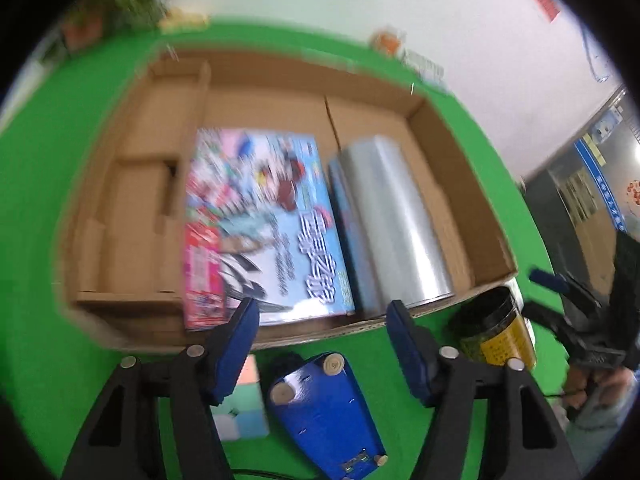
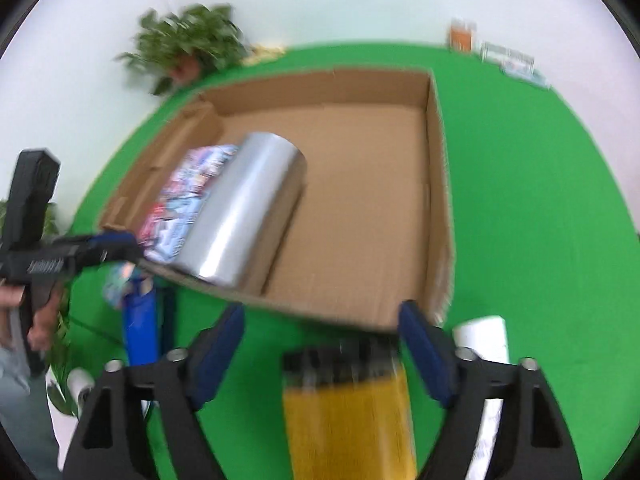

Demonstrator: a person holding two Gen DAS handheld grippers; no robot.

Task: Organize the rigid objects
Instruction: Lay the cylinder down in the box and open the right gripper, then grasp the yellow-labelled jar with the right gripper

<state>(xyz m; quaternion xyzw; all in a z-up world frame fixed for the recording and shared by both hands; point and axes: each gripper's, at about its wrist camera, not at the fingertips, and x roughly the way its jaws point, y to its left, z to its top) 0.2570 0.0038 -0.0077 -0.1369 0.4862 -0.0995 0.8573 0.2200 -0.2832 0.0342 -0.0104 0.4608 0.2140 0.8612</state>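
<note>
Open cardboard box (image 1: 440, 132) on a green table (image 1: 40, 200). Inside, a colourful printed box (image 1: 264, 220) lies flat with a silver cylinder (image 1: 392, 224) on its side, touching its right edge; the box's right half is bare. Outside the box's near wall: a blue toy car (image 1: 324, 412) upside down, a pastel cube (image 1: 244, 412), a yellow-labelled black-lidded jar (image 2: 348, 408). Left gripper (image 1: 320, 312): jaws apart, nothing between, above the near wall. Right gripper (image 2: 320, 316): jaws apart, above the jar, not touching it
</note>
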